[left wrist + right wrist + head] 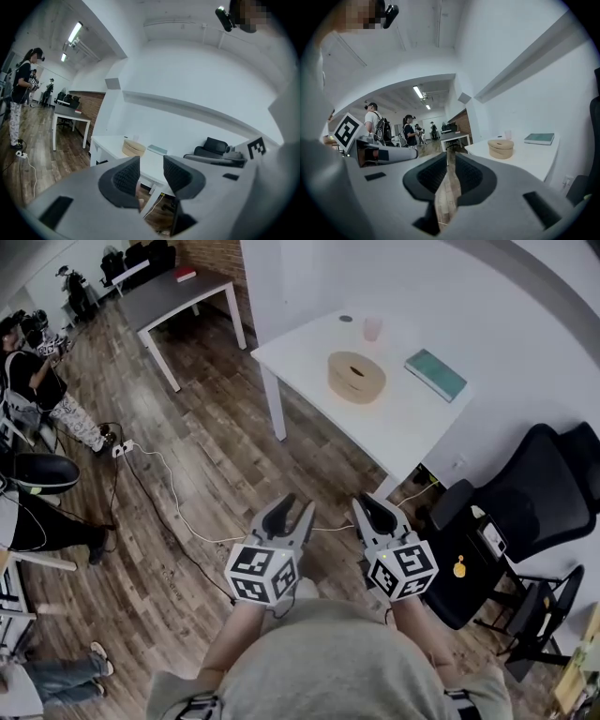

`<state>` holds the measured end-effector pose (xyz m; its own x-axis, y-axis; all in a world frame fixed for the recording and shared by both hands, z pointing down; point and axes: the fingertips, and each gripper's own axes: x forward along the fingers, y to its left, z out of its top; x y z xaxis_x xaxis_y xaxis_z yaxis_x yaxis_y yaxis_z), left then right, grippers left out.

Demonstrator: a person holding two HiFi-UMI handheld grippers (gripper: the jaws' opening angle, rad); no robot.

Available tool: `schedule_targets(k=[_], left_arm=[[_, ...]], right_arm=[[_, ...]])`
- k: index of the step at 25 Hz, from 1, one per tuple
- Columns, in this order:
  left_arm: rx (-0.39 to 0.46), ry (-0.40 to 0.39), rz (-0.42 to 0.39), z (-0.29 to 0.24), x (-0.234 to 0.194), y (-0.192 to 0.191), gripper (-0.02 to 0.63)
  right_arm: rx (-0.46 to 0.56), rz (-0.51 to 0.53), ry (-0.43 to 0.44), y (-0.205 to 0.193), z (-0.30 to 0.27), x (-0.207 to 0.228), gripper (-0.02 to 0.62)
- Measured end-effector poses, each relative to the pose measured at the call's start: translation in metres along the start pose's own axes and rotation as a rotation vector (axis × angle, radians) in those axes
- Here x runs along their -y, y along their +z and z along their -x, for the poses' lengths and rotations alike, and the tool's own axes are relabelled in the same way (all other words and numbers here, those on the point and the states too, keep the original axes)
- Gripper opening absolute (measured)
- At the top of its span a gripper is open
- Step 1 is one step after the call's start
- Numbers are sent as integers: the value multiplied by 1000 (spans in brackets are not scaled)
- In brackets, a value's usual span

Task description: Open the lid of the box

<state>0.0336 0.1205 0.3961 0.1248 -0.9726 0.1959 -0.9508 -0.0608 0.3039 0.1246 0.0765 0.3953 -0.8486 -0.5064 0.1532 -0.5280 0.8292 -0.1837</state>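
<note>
A round, light wooden box (356, 377) with its lid on stands on the white table (309, 348), well ahead of me. Both grippers hover over the wooden floor, short of the table and far from the box. My left gripper (295, 509) has its jaws clearly apart with nothing between them. My right gripper (374, 507) shows only a narrow slit between its jaws, also with nothing in it. The left gripper view looks past my left gripper (151, 161) to the box (133, 148). The right gripper view shows my right gripper (451, 157), with the box (500, 148) off to the right.
A teal book (436, 374) and a pink cup (372, 328) also rest on the white table. A black office chair (525, 512) stands to my right. Behind are a grey table (173, 292), a white cable (178, 502) on the floor and people (37, 381) at the left.
</note>
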Motion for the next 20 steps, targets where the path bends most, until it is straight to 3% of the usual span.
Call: schedule_targets(k=[20], left_arm=[[-39,-111,-27,-91,-135,56,201]], right_arm=[[-13,-16,-95,20,-166,23,178]])
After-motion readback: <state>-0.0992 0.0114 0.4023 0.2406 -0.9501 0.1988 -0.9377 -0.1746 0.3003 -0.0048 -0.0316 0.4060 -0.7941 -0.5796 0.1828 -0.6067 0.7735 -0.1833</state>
